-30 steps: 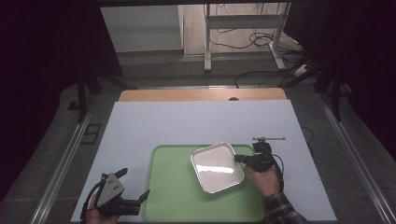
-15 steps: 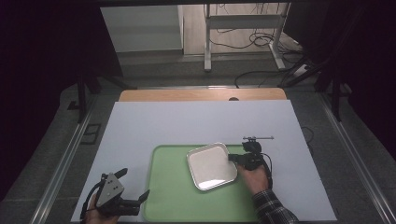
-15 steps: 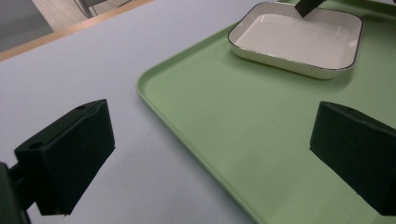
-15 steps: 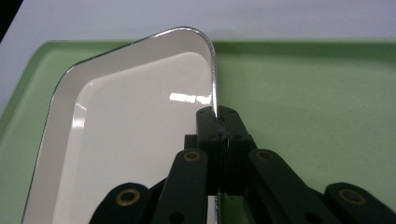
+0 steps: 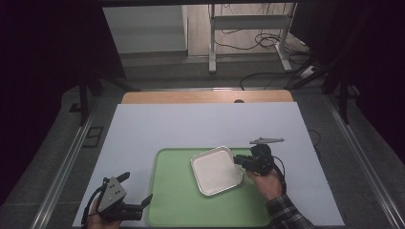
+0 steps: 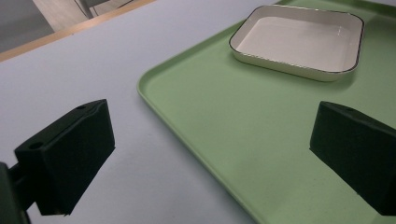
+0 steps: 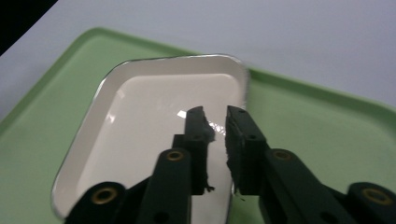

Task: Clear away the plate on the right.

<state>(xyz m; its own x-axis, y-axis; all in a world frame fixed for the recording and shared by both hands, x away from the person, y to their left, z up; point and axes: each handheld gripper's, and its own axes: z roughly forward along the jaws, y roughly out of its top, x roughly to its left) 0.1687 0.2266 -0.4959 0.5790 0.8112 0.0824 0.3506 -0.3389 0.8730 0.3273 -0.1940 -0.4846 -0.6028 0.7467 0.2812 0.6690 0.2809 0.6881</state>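
Note:
A white enamel dish [image 5: 216,171] with a dark rim lies on a green tray [image 5: 172,200] on the white table top. My right gripper [image 5: 237,161] is shut on the dish's right rim, one jaw inside the dish [image 7: 154,116] and one outside over the tray [image 7: 317,135]. In the right gripper view the jaws of that gripper [image 7: 215,116] pinch the thin edge. My left gripper [image 5: 135,189] stands open at the tray's front left corner. Its jaws [image 6: 210,154] straddle the tray edge [image 6: 243,121], holding nothing. The dish [image 6: 299,39] sits farther off.
The white mat [image 5: 200,129] has free room behind and to both sides of the tray. A wooden strip [image 5: 205,97] runs along the far table edge. Beyond it stand a metal frame [image 5: 248,43] and floor cables [image 5: 267,78].
My right gripper and the dish have shifted slightly left on the tray, and the bright glare on the dish has gone. The left gripper has stayed put.

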